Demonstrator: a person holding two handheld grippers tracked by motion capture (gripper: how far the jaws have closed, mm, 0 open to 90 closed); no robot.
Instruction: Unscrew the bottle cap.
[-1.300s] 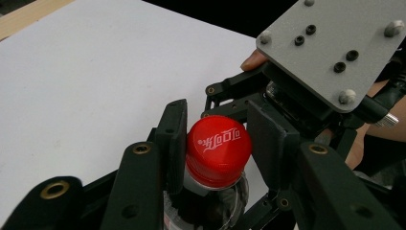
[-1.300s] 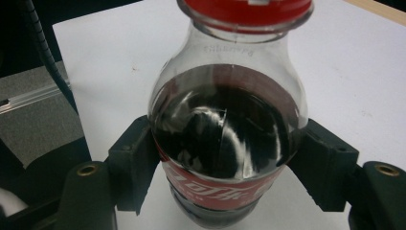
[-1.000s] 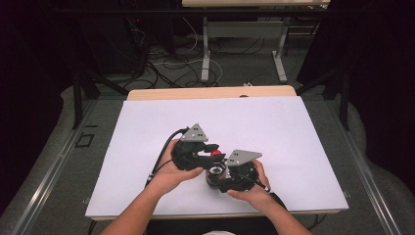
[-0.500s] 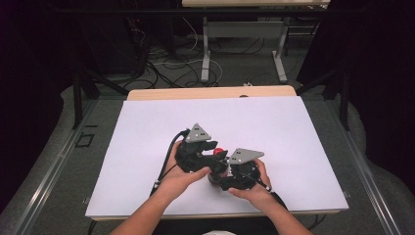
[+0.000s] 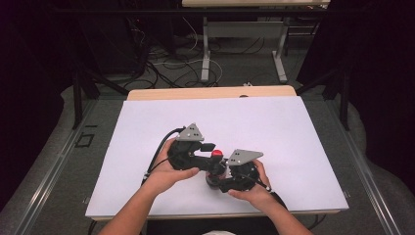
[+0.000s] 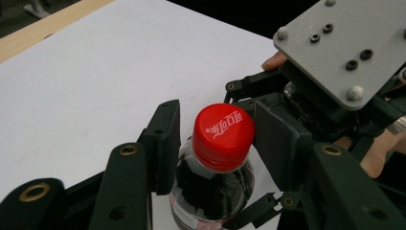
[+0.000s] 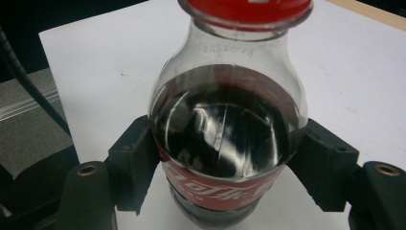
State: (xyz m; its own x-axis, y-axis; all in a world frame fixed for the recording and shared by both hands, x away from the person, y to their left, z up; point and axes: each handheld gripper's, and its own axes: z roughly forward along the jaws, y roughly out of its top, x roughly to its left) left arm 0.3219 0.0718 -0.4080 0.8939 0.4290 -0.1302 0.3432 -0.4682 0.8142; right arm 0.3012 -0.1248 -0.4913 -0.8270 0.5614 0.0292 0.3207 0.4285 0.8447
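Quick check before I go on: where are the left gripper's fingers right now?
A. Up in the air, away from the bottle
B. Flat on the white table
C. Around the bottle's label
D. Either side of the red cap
D. In the left gripper view the left gripper has its fingers flanking the red cap of the bottle, while the right gripper clamps the body.

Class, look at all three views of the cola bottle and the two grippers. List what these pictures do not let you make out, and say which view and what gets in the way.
- Bottle base: right gripper view, cut off by the bottom edge.
- Red cap top: right gripper view, cut off by the top edge.
- Bottle body: high view, hidden under both grippers and hands.
- Left gripper pads on the cap: left gripper view, contact unclear; a gap shows on one side.
- Label text: right gripper view, partly hidden low down.
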